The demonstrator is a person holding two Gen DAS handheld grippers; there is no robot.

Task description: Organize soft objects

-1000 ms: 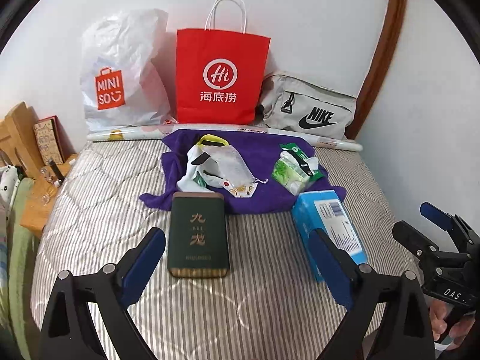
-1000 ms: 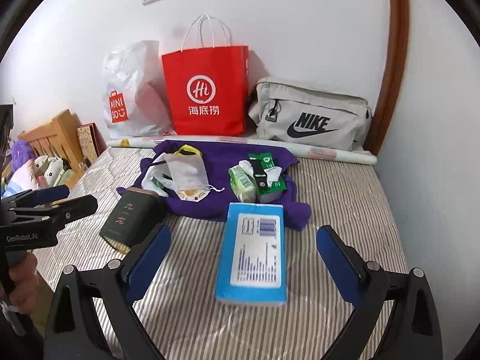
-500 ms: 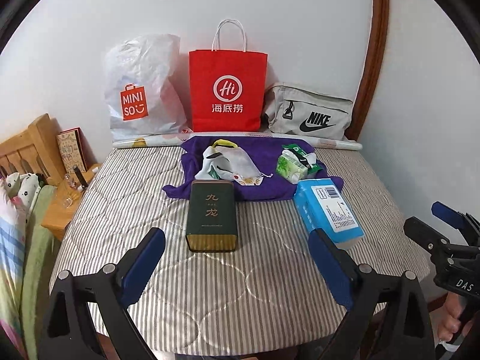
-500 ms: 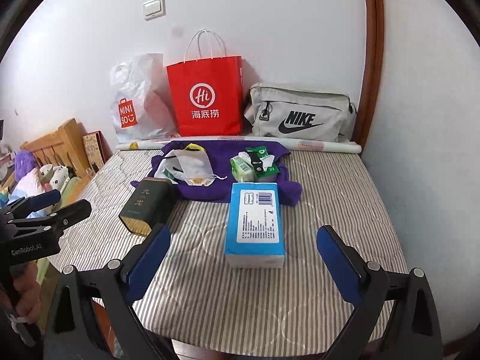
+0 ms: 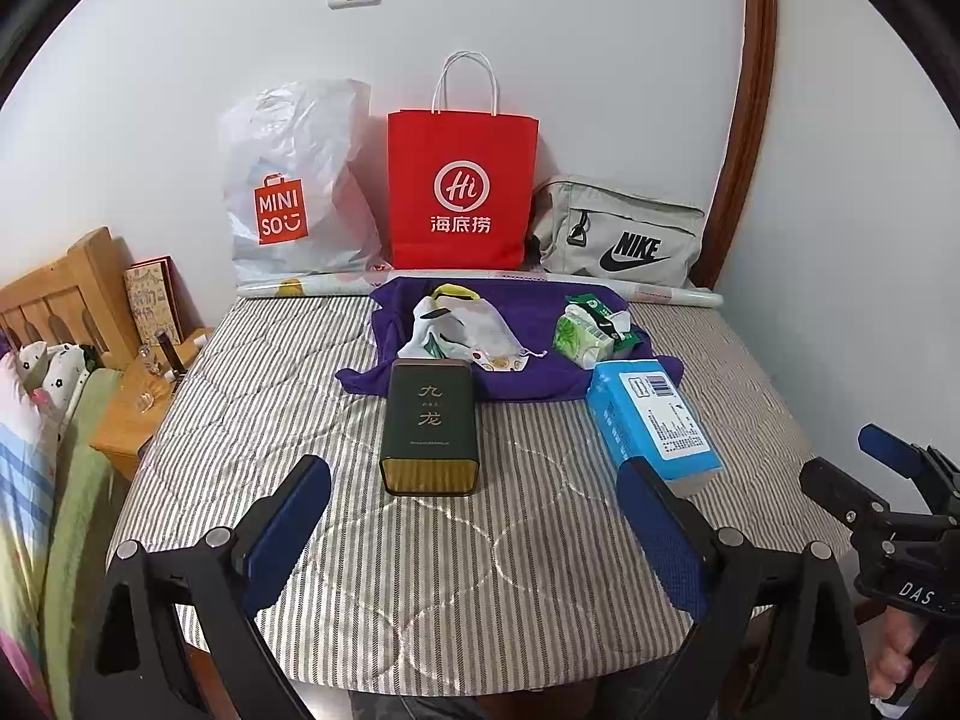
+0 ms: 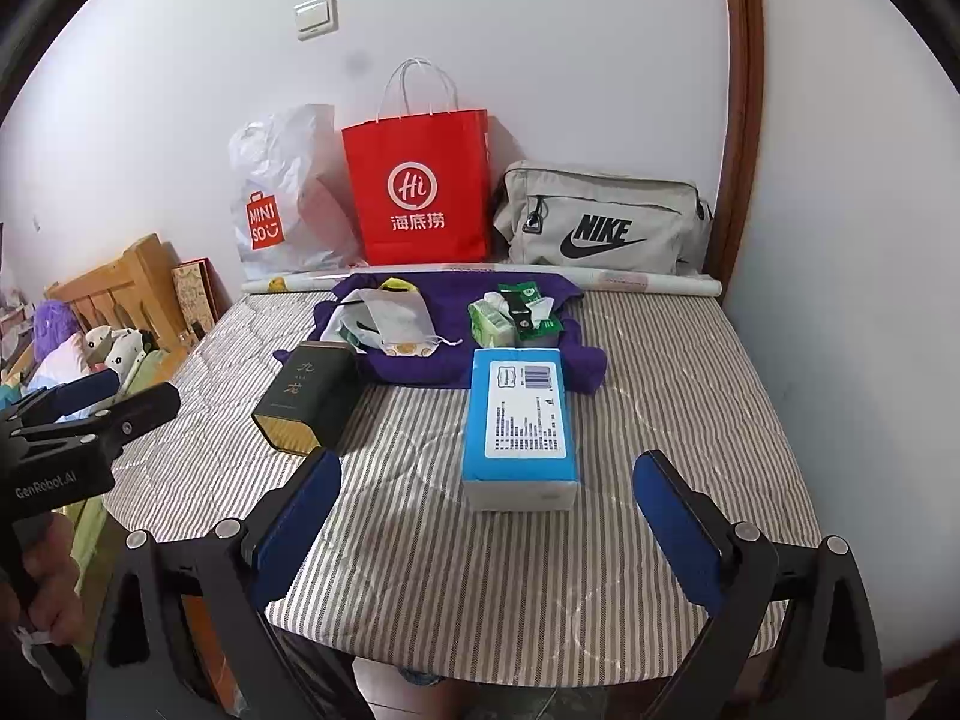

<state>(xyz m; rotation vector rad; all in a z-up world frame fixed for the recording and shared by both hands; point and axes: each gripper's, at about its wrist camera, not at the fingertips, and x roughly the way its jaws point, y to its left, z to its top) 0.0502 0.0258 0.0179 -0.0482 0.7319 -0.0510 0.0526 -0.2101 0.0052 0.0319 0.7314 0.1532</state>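
Left wrist view shows the left gripper (image 5: 474,516) and right gripper (image 6: 486,510) with jaws spread wide, holding nothing, short of the mattress (image 5: 288,396). The soft pouches (image 5: 462,330) lie on the purple cloth (image 5: 528,300), seemingly loose; a pinch could drag cloth along or nudge the blue tissue pack (image 6: 519,420).

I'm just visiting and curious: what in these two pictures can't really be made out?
- Insides of the red paper bag, Miniso bag and Nike bag: their own walls hide them, both views.
- Small print on the blue tissue pack: too small, both views.
- Part of the purple cloth: covered by the white pouch and green packets.
- Bedside clutter: small and warped near the left wrist view's edge.
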